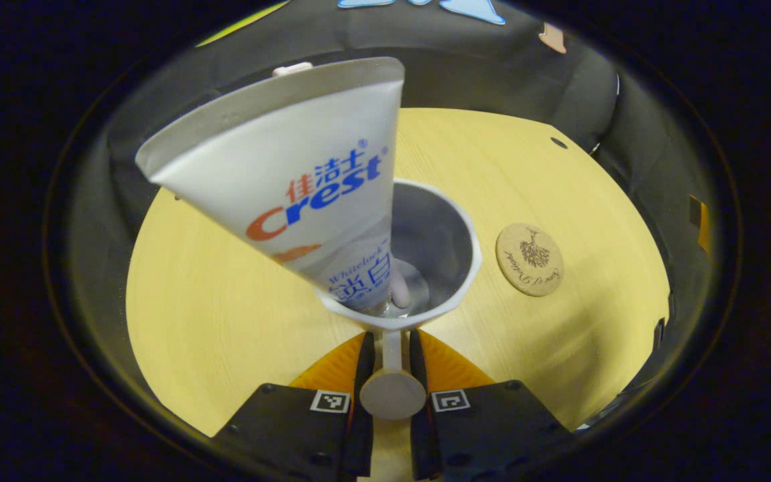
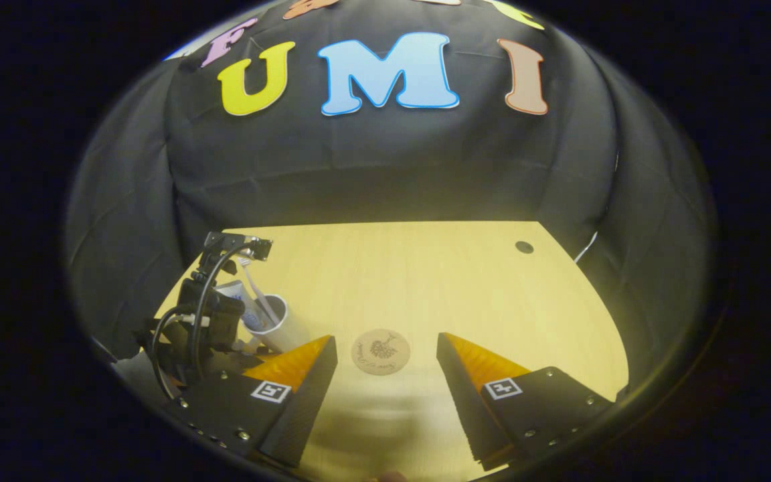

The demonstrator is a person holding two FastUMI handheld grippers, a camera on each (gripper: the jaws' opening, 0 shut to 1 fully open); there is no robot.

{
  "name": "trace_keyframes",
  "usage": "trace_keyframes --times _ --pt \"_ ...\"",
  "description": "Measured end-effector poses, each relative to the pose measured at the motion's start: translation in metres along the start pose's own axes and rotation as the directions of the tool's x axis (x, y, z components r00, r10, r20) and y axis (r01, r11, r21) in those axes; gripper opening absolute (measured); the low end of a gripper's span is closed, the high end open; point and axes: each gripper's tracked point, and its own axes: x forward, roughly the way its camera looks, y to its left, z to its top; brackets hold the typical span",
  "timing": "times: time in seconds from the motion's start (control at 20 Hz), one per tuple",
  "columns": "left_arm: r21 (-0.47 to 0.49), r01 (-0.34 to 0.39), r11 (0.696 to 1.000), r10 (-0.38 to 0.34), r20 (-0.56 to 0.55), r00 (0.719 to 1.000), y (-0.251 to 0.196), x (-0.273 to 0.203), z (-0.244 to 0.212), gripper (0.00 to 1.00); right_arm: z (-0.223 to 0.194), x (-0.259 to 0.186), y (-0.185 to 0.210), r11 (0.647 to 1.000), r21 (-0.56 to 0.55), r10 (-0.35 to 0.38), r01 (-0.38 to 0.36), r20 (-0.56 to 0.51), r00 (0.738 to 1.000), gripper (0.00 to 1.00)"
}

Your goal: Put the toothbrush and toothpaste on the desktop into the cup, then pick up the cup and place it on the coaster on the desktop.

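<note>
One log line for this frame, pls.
left gripper: shut on cup handle | toothpaste: in cup | coaster: bare | right gripper: open

A pale wood-grain desktop [image 2: 425, 281] with a fine straight grain takes up the lower half of the right gripper view. Its far edge runs straight, and the far right corner is cut off at an angle. Near that corner sits 1 small dark round hole [image 2: 524, 247]. Black cloth [image 2: 372, 167] hangs as the booth's wall behind the far edge and wraps around both sides, creased and folded. Light falls warm and bright on the desktop, while the cloth stays dim.
</note>
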Motion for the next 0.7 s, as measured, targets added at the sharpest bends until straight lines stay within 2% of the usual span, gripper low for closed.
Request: trace_keyframes --times 0.3,0.7 --pt "0.076 -0.002 0.997 -0.001 0.052 0.999 -0.019 -0.009 0.018 0.3 -0.001 -0.001 -0.009 1.0 0.018 -0.008 0.008 0.002 1.0 0.89" --pt "0.146 0.127 0.981 -0.135 0.044 0.99 -0.102 0.0 0.031 0.3 -0.005 -0.006 -0.042 0.998 0.05 -0.048 0.048 -0.001 0.999 0.89"
